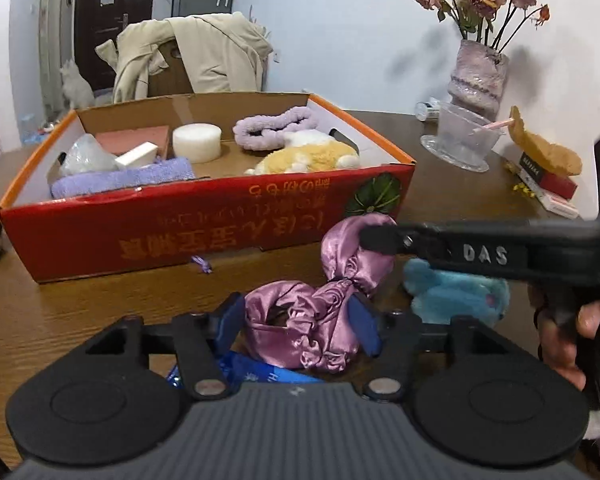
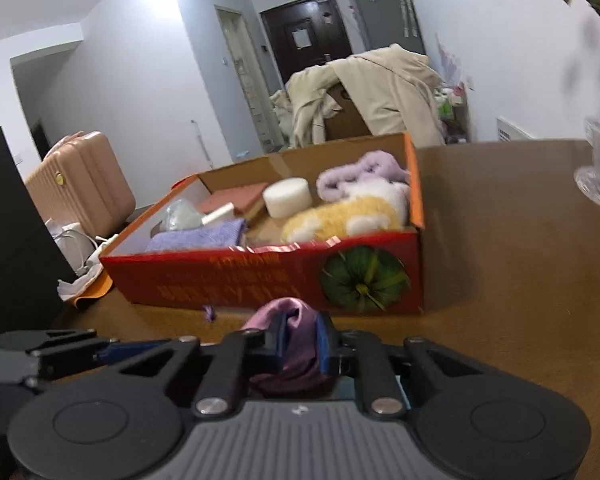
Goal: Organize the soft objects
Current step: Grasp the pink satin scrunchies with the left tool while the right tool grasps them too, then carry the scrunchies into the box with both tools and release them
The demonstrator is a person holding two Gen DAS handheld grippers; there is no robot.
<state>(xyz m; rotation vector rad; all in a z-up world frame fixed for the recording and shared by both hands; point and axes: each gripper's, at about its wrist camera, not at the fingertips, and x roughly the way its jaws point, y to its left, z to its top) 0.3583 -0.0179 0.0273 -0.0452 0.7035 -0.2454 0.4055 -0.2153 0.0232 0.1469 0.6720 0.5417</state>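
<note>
Low in both frames, the left gripper [image 1: 300, 322] and right gripper [image 2: 298, 350] each have their jaws pinching the shiny pink satin scrunchie-like cloth [image 1: 320, 312], apparently to lift it together. It sits on the brown wooden surface [image 1: 80, 312] before the red cardboard box [image 1: 180, 236], whose near wall must be cleared; a blue plush toy [image 1: 456, 296] lies beside.

My brown wooden worktop [image 2: 520, 240] stands against a pale wall [image 1: 340, 32]. Beyond it, a beige coat [image 1: 216, 52] drapes a chair, near a dark door [image 2: 306, 36]. A pink suitcase [image 2: 80, 184] sits on the floor.
</note>
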